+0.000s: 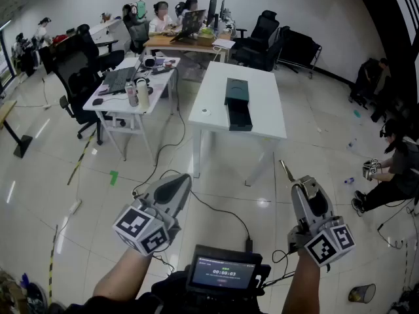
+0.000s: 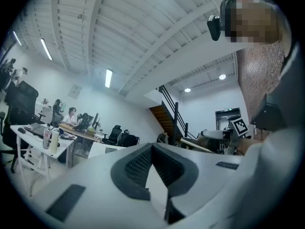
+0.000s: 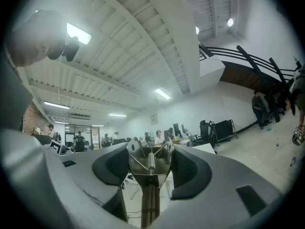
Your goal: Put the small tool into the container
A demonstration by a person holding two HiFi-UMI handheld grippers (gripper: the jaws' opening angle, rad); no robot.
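Right gripper view is showing the right tongs (image 3: 150,150) clenching the small tool (image 3: 149,175) across its sprung arms, so it could be slipping loose on the way to the container (image 1: 237,101), which is sitting well off on the white desk (image 1: 270,120) at upper centre of the head view. Both hands are holding level low in that frame, with the left tongs (image 1: 184,182) pinched together and empty.

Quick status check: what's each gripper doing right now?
Left gripper: closed, nothing between the jaws.
Right gripper: closed on the small metal tool.
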